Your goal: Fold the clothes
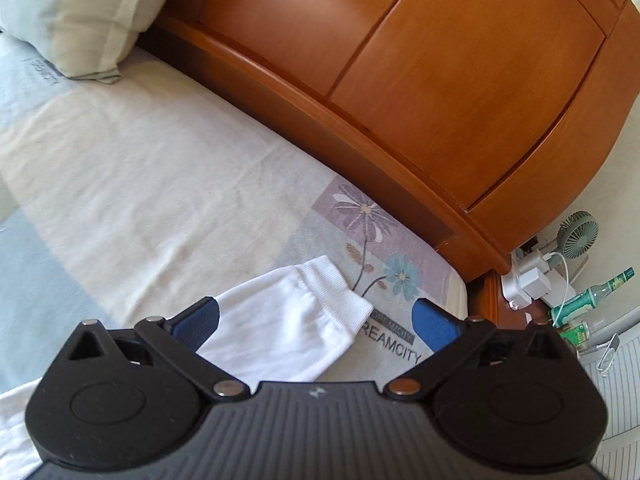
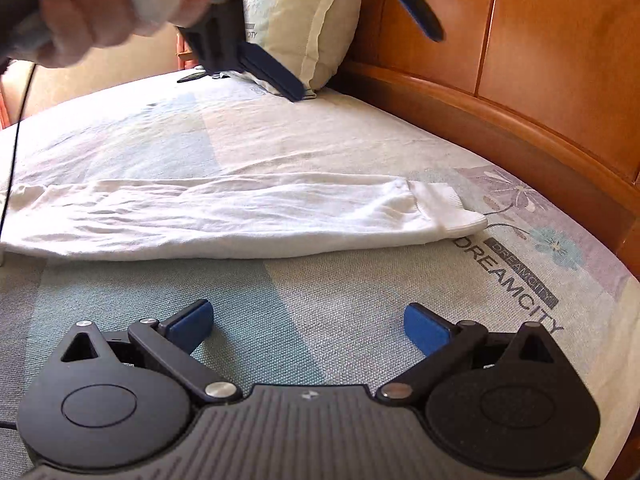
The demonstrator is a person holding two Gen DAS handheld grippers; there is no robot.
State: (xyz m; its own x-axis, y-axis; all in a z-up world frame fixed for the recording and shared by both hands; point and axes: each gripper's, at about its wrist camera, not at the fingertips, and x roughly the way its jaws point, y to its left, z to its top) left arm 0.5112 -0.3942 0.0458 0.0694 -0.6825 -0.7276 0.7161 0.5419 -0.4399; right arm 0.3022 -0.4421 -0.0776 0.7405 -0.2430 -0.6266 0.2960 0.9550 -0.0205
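A white garment (image 2: pixel 224 216) lies flat and long across the bed, its ribbed cuff (image 2: pixel 448 212) pointing right toward the headboard. In the left wrist view the cuff end (image 1: pixel 320 304) lies just below my left gripper (image 1: pixel 316 320), which is open and empty above it. My right gripper (image 2: pixel 308 324) is open and empty, low over the sheet in front of the garment. The left gripper also shows in the right wrist view (image 2: pixel 360 64), held in a hand above the bed, jaws wide apart.
The bed sheet (image 2: pixel 360 280) has blue, cream and floral patches with "DREAMCITY" print. A wooden headboard (image 1: pixel 440 80) runs along the far side. A pillow (image 1: pixel 80 12) leans at the head. A nightstand with charger, fan (image 1: pixel 578 232) and bottle (image 1: pixel 592 296) stands beside the bed.
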